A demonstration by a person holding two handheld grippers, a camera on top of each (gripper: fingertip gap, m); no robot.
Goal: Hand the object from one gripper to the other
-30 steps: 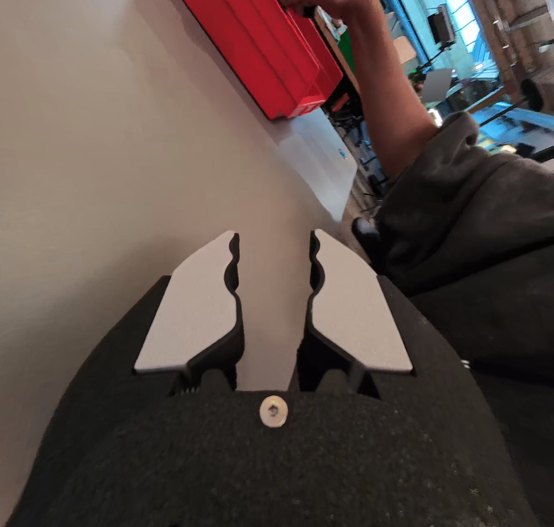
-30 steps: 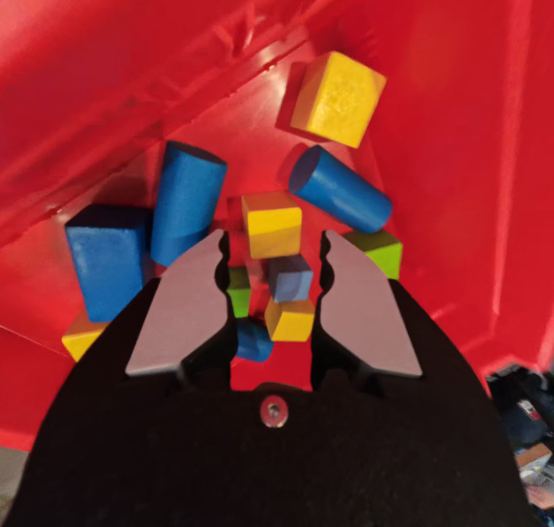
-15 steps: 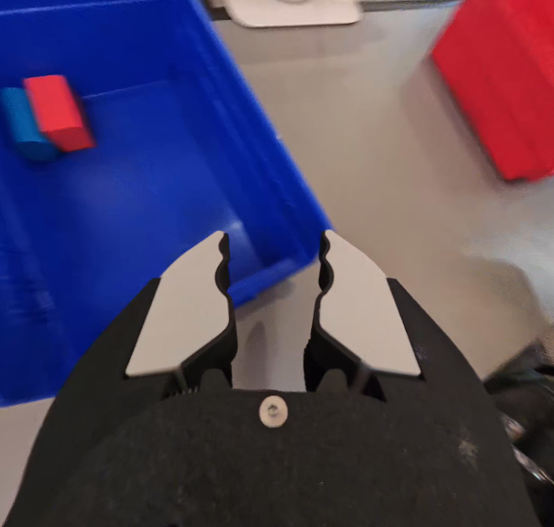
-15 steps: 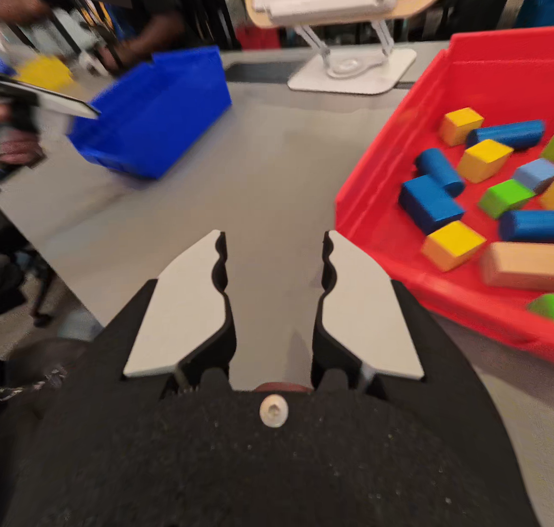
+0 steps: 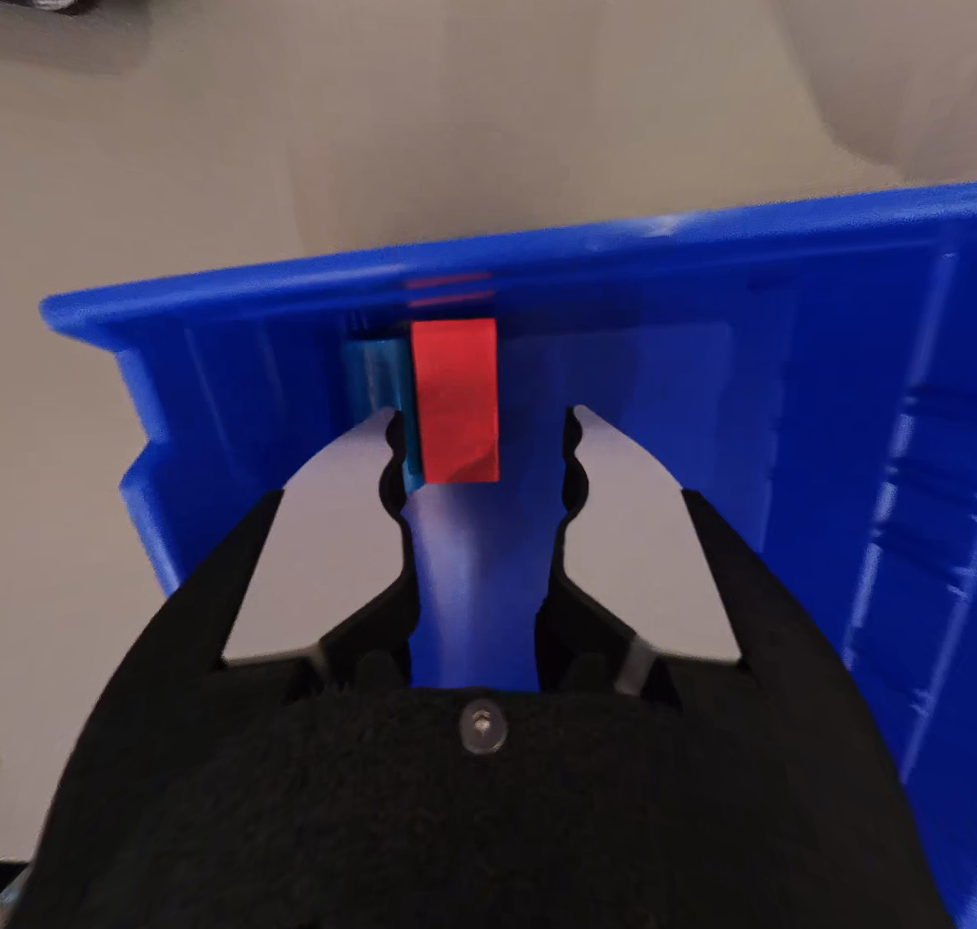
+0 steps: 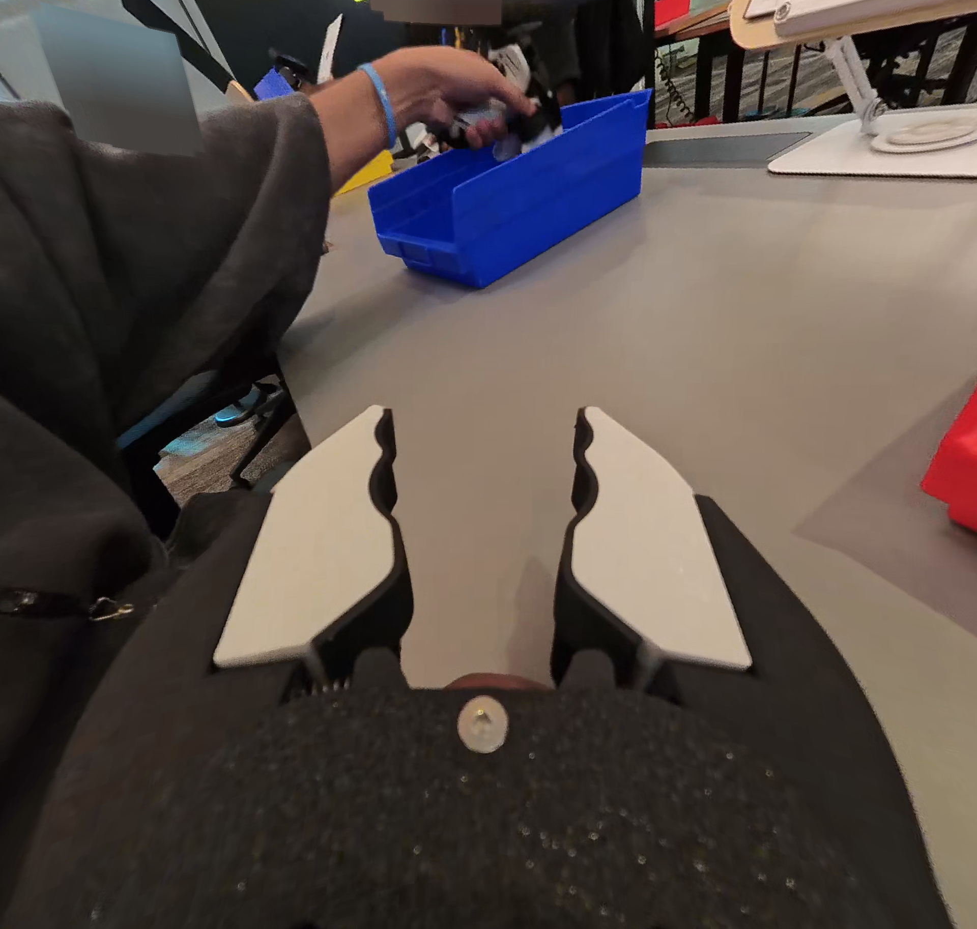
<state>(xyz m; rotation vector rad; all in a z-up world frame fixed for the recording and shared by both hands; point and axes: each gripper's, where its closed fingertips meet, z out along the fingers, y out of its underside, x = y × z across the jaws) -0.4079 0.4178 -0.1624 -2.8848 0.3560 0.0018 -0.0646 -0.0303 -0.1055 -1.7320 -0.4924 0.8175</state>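
inside blue bin (image 5: 793,375): red block (image 5: 455,401), blue block (image 5: 375,375).

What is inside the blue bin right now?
Inside the blue bin, a red block lies against the far wall, a blue block touching its side. The left gripper, jaws open, covers the near floor, so anything there is hidden.

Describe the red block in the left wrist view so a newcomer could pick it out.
Find the blue bin on the grey table. Against its far wall lies the red block, just beyond the open left gripper. Its neighbour, touching its left side, is a blue block.
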